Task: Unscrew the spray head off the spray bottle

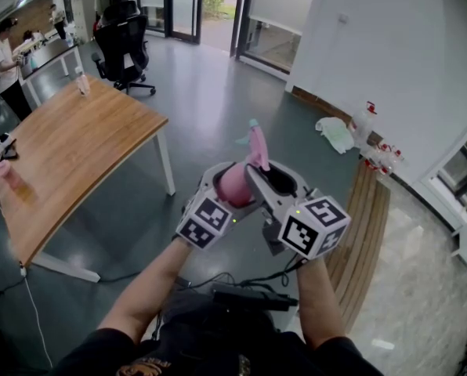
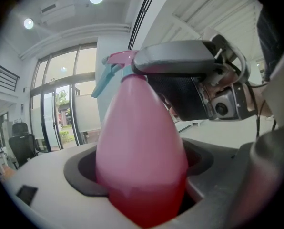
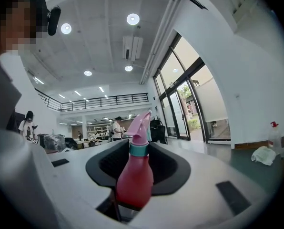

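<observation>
My left gripper (image 2: pixel 143 185) pinches the spray bottle (image 2: pixel 141 137) body; my right gripper (image 3: pixel 138 168) fingers stand spread around its spray head (image 3: pixel 140 126), not pressing.

You had bright daylight from glass doors (image 1: pixel 188 6) and ceiling lights (image 3: pixel 133 18); edges curved, the close bottle (image 2: pixel 141 151) looked soft.

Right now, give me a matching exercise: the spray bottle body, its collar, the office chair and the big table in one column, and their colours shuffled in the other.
Things:
1. spray bottle body
2. collar
3. office chair
4. table

Colours:
A. black
B. wood brown
C. pink
D. teal

Pairs: 1-C, 2-D, 3-A, 4-B
</observation>
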A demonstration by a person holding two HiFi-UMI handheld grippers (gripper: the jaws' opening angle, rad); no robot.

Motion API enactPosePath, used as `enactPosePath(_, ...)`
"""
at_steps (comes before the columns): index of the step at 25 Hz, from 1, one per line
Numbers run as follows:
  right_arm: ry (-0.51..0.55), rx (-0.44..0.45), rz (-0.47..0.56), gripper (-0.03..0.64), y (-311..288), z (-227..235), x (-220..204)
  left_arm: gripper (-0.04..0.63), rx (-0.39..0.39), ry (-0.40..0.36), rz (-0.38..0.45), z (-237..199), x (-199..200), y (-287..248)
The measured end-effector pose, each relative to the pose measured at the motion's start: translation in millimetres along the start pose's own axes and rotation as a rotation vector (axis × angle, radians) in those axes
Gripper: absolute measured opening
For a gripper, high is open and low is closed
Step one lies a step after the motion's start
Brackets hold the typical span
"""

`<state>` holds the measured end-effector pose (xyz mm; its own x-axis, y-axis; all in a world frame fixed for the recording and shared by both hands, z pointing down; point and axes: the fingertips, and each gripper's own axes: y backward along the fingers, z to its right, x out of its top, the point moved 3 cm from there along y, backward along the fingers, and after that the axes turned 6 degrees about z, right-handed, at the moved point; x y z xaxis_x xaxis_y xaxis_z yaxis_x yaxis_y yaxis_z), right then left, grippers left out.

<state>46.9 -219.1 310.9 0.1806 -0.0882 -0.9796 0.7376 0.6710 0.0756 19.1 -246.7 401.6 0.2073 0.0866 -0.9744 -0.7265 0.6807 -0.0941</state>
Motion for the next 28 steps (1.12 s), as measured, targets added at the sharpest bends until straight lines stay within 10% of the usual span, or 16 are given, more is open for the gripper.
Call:
enactPosePath(15,0.003,0.383,0.009,0.133,28,-26,6,0.445,-0.536,0.060,0.106,43,18,34)
enactPosePath(28,-0.020,0.518,0.014,0.132,38,-33,11,0.445,-0.627,0.056,0.124,55,25,45)
